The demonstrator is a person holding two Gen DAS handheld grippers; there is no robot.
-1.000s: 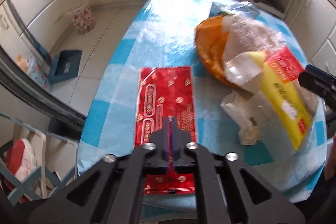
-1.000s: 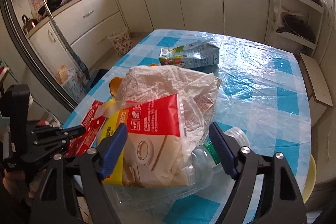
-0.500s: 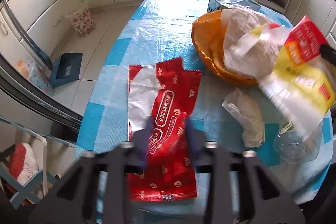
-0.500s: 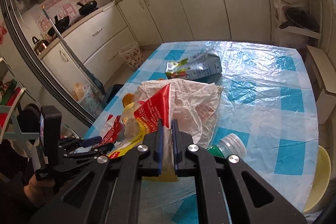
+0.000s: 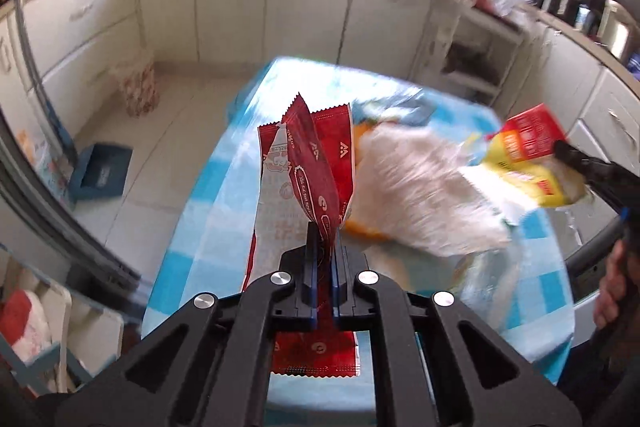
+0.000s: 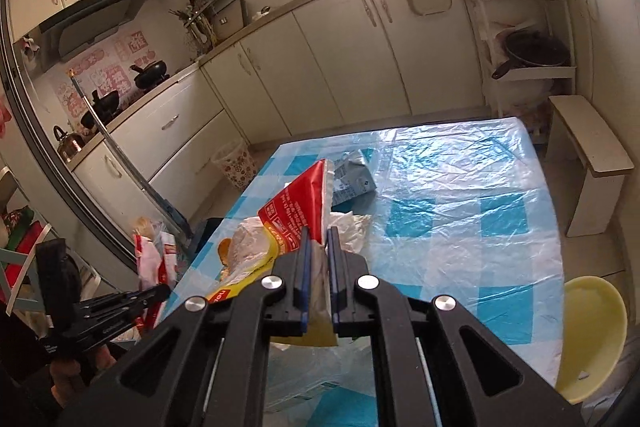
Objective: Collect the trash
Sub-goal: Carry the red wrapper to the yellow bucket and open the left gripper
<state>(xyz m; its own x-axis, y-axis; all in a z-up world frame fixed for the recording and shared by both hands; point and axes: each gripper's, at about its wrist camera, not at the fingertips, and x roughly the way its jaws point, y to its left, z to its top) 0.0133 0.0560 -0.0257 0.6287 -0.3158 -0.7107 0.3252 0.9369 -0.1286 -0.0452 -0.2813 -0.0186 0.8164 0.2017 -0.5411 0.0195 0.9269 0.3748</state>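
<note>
Both hand-held grippers hold trash above the bench [image 6: 460,187]: the left hand-held gripper [image 5: 324,247] pinches a red wrapper [image 5: 316,163], the right hand-held gripper [image 6: 317,251] a red-and-yellow packet [image 6: 298,207]. A white bag [image 5: 420,179] and carton [image 6: 354,179] remain uncollected.

Red wrapper [image 5: 316,171] and yellow bag [image 6: 296,215] now aloft

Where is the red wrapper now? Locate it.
In the left wrist view, the red wrapper stands pinched in the left claw, lifted above the table's near edge, left of the white bag.
</note>
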